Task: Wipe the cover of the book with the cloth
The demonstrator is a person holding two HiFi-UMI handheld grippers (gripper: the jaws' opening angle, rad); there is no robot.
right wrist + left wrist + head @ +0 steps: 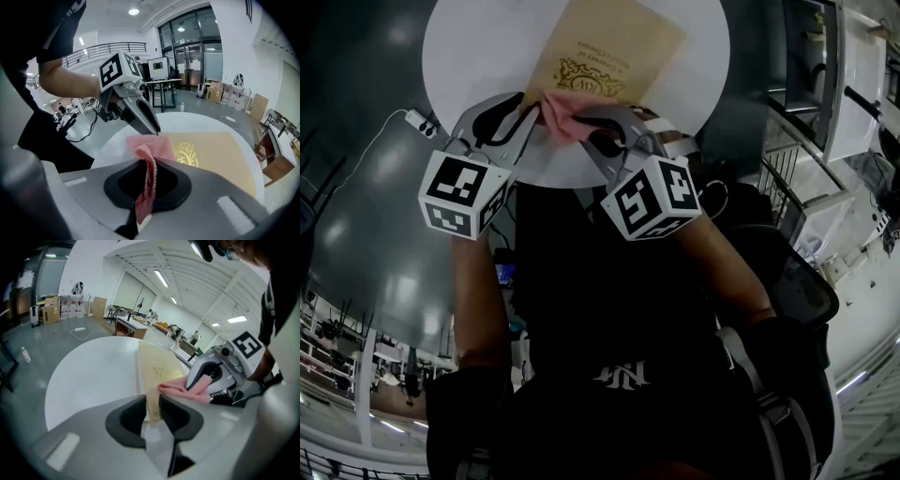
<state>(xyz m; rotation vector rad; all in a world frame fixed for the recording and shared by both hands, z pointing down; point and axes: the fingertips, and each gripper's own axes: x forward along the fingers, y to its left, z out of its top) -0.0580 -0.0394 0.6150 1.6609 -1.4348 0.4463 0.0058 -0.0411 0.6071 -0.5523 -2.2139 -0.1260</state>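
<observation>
A tan book (609, 47) with a gold emblem lies on the round white table (469, 56). My left gripper (532, 111) is shut on the book's near edge; in the left gripper view the tan cover (159, 369) runs in between its jaws (151, 404). My right gripper (586, 124) is shut on a pink mesh cloth (562, 114). That cloth (150, 147) hangs between its jaws (149, 176) and bunches over the book's (220, 154) near corner, right beside the left gripper's fingers (140, 115). The left gripper view shows the cloth (185, 391) resting on the cover.
A white power strip (417, 120) with its cable lies on the grey floor left of the table. Metal racks (806, 187) stand to the right. Wooden furniture (274, 154) sits beyond the table's far side. The table's left half (93, 376) is bare.
</observation>
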